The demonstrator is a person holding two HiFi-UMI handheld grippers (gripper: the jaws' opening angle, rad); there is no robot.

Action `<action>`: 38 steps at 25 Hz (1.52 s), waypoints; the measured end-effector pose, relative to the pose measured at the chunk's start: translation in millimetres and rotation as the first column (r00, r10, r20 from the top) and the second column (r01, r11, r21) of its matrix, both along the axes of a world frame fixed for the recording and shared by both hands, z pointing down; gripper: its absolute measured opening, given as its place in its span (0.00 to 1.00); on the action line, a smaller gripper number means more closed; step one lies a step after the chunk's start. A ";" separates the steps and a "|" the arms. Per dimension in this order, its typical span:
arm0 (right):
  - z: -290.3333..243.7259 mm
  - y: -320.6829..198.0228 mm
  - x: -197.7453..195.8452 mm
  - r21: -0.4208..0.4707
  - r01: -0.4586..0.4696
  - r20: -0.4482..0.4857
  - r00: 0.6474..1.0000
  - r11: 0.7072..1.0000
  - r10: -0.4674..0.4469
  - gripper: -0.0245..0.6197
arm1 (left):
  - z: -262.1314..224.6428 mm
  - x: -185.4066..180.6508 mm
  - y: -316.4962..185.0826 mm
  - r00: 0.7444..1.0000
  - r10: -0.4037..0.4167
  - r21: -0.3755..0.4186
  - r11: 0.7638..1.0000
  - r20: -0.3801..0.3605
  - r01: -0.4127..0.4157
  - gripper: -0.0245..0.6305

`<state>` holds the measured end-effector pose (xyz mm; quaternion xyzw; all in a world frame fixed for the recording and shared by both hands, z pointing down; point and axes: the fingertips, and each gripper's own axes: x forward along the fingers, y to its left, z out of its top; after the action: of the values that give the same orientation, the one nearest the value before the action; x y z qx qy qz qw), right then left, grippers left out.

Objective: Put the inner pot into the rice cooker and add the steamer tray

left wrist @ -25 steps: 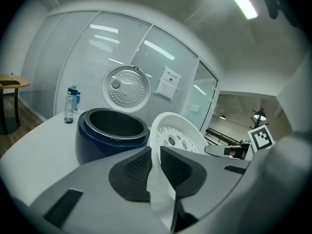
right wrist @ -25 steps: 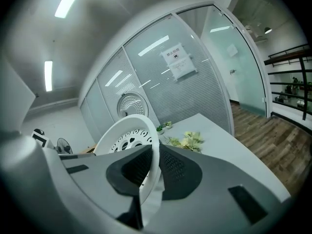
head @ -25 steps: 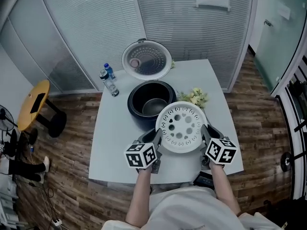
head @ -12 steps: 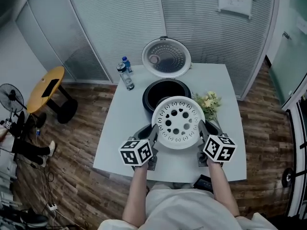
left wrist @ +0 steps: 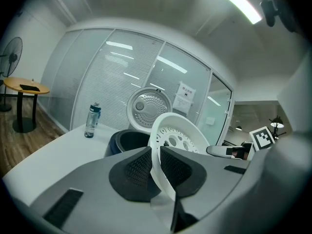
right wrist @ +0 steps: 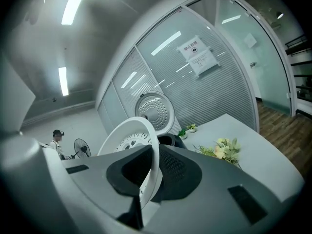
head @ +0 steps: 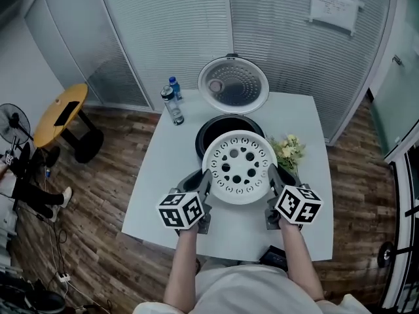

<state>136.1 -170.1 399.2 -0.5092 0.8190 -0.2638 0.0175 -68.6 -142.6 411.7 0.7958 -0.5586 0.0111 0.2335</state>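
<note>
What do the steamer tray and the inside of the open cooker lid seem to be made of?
The steamer tray looks like matte white plastic: thin moulded rim, round holes. The lid inside seems dull grey metal, with rows of small dimples.

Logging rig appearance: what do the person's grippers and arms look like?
The left gripper and right gripper have grey bodies, black textured fingers, each carrying a white cube with black square markers. No sleeves on the forearms; light top.
</note>
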 end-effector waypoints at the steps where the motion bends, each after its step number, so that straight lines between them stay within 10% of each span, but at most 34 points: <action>1: -1.8 -5.6 -1.5 0.000 0.000 0.001 1.000 1.000 0.000 0.12 | -1.7 -1.4 -4.8 1.000 0.002 -0.001 1.000 -0.002 -0.002 0.13; 38: 19.1 -129.1 -45.3 -0.077 0.026 -0.031 0.999 0.997 -0.029 0.12 | 16.4 -43.3 -128.2 0.999 0.031 -0.051 0.998 -0.037 -0.033 0.13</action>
<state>90.7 -299.2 418.3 -0.5023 0.8154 -0.2871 -0.0186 -111.9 -270.8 428.1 0.7986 -0.5408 0.0150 0.2638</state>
